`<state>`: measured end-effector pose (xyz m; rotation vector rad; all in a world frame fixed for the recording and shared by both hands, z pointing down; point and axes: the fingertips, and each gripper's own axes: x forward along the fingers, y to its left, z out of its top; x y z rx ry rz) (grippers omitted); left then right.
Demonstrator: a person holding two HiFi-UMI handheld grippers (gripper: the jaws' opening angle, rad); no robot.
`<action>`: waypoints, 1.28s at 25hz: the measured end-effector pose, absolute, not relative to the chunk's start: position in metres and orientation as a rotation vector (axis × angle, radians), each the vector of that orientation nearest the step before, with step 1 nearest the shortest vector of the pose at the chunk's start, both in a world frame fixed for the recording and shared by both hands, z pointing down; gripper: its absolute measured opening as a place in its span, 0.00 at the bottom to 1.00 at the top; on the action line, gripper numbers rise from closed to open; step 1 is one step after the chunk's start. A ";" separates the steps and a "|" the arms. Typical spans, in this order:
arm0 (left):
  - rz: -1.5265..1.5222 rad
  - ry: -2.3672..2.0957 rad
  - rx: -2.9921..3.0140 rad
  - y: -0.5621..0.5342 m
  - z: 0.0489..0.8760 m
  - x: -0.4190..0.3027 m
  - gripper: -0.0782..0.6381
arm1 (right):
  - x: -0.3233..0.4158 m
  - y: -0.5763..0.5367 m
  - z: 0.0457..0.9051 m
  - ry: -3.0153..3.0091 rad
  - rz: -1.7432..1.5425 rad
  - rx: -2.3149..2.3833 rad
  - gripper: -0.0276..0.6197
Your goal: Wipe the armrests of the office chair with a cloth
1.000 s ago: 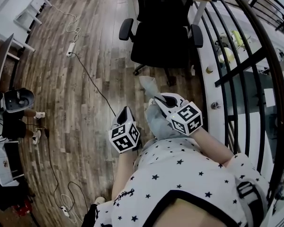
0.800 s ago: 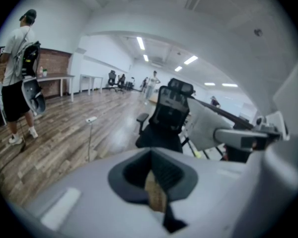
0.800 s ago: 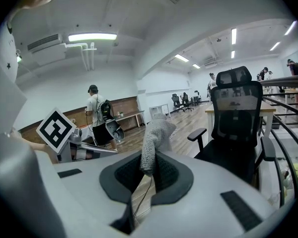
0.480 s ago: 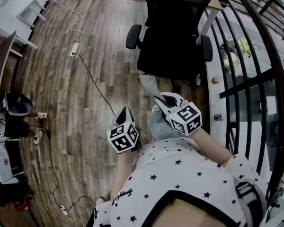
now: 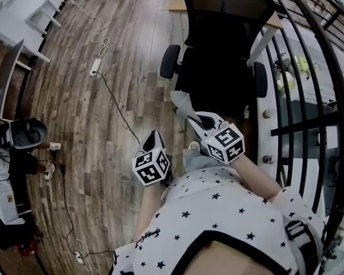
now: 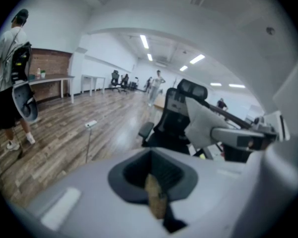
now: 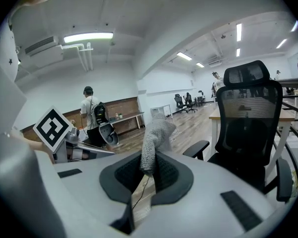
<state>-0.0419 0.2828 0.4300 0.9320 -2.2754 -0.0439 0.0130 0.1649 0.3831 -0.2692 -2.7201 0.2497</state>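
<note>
Cloth is pinched in the right gripper; the left gripper is held nearly closed, empty. The office chair is seen up-frame. Its frame-left armrest lies nearest the cloth, long axis running up-frame.

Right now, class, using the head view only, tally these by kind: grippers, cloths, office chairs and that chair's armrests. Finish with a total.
Grippers: 2 (left gripper, right gripper)
Grey knitted cloth: 1
Black mesh-backed office chair: 1
Black padded armrests: 2
Total: 6
</note>
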 end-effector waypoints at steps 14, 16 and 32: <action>-0.017 -2.255 0.952 0.209 0.443 -0.112 0.12 | -0.051 0.089 0.403 -2.706 0.278 -0.224 0.09; -0.017 -2.256 0.950 0.201 0.444 -0.122 0.12 | -0.059 0.080 0.407 -2.698 0.273 -0.219 0.09; -0.028 -2.209 0.948 0.174 0.473 -0.157 0.12 | -0.103 0.042 0.443 -2.651 0.286 -0.151 0.09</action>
